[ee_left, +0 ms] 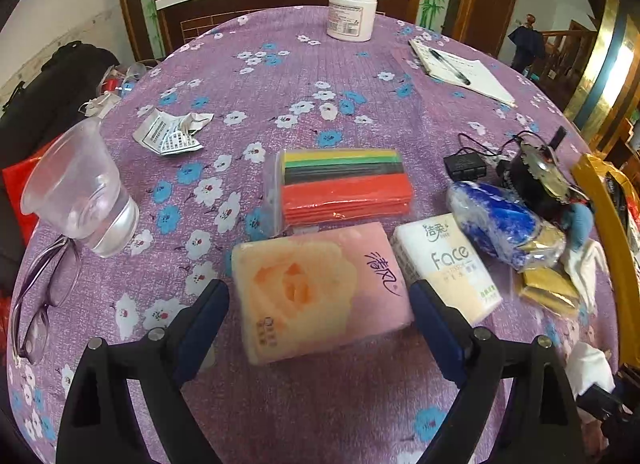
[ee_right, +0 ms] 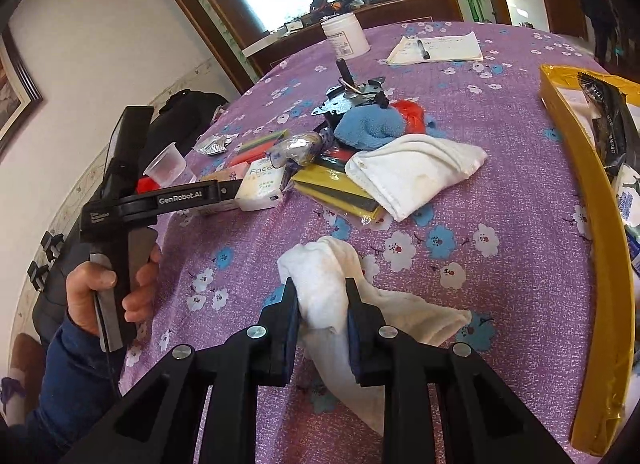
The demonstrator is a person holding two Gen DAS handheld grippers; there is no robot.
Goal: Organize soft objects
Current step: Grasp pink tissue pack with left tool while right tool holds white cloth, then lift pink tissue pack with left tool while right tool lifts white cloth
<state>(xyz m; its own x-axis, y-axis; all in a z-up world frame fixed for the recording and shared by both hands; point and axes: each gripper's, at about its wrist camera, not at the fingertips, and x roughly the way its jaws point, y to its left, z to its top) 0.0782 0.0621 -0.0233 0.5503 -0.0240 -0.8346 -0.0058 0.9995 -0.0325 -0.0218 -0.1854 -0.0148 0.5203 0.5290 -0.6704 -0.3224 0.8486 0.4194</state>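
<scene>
A pink tissue pack point(ee_left: 320, 288) lies flat on the purple flowered tablecloth point(ee_left: 280, 76). My left gripper point(ee_left: 318, 294) is open, with one finger at each side of the pack and the pads not pressing it. A white "Face" tissue pack point(ee_left: 448, 264) lies just right of it, and a bag of coloured sponge cloths point(ee_left: 344, 188) lies behind. My right gripper point(ee_right: 320, 286) is shut on a crumpled white cloth point(ee_right: 324, 304) that trails onto the table. Further back lie a folded white towel point(ee_right: 412, 172), a blue cloth point(ee_right: 368, 124) and a yellow sponge pack point(ee_right: 332, 188).
A plastic cup of water point(ee_left: 80, 192) and glasses point(ee_left: 44, 296) sit at the left. A white jar point(ee_left: 352, 12) and a notepad with a pen point(ee_left: 460, 68) are at the back. A black metal device with a cable point(ee_left: 536, 176) and a yellow tray point(ee_right: 600, 224) stand at the right.
</scene>
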